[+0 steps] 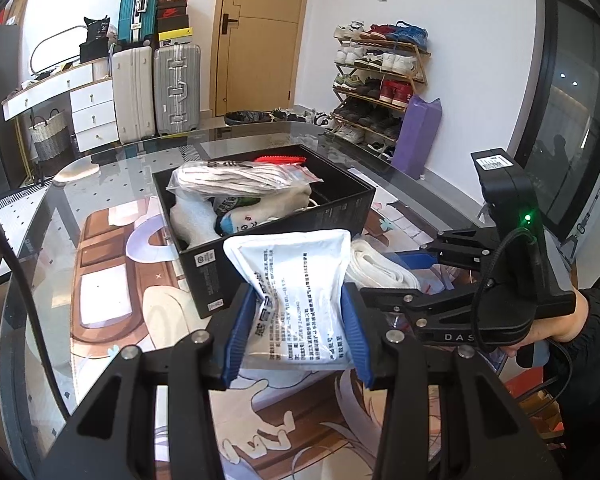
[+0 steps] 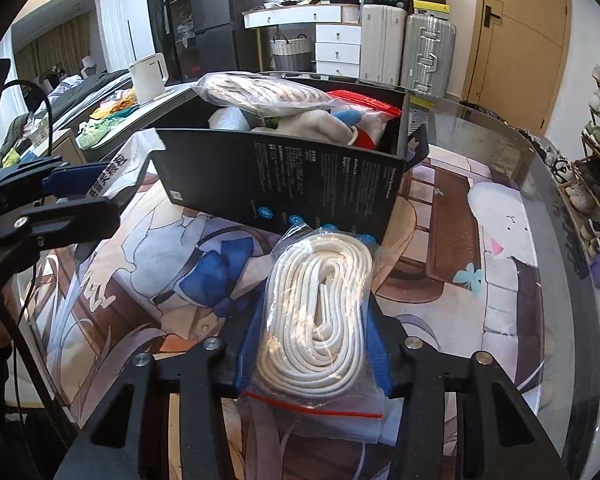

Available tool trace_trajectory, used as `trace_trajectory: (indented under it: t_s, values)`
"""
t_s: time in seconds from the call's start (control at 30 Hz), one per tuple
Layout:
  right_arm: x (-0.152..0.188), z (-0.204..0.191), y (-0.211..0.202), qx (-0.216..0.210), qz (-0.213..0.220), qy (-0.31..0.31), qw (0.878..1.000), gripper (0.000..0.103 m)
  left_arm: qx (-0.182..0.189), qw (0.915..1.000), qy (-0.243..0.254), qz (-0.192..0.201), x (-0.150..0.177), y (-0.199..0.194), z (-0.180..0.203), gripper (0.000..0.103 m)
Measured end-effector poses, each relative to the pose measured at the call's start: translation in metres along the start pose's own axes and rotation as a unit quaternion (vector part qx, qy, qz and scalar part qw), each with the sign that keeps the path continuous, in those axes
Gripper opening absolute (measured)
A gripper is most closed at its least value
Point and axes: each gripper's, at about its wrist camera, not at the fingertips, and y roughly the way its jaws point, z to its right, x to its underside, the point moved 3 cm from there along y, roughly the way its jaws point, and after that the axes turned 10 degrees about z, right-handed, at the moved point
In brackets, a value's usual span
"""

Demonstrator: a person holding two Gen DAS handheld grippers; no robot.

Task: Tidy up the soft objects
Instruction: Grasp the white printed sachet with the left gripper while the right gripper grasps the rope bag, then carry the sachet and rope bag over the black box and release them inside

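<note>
The left tongs point(image 1: 296, 332) are clamped on a puffy white plastic pouch printed with black text point(image 1: 296, 276), held above the glass-topped bench point(image 1: 100, 168) just short of the near corner of the open black cardboard box point(image 1: 260, 216), already heaped with bagged soft items. The right tongs point(image 2: 316, 344) are clamped across a clear zip bag of coiled white rope point(image 2: 320, 308), its long axis pointing ahead at the box's printed side wall. Both loads sit just beside the box, which lies forward of each; the pouch looks nearer to the opening, so the left hand probably drops first.
</note>
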Motion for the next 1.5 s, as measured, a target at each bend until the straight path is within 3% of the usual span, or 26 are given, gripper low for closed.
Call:
trace_trajectory:
  t_s: [0.57,1.0,1.5]
  values:
    - [-0.023,-0.01,-0.047,-0.029,0.062,-0.002,0.998,0.045,-0.011,0.9997,-0.007,0.02,-0.006,-0.008,-0.003,0.043]
    - [-0.063,-0.001,-0.089,-0.041,0.168,0.045,0.984,0.045,-0.037,0.9978,-0.024,0.049,-0.026,-0.012,-0.024,0.043]
    - [-0.108,0.005,-0.057,-0.068,0.182,0.082,0.977,0.045,-0.055,0.9956,-0.038,0.066,-0.052,0.016,-0.046,0.043]
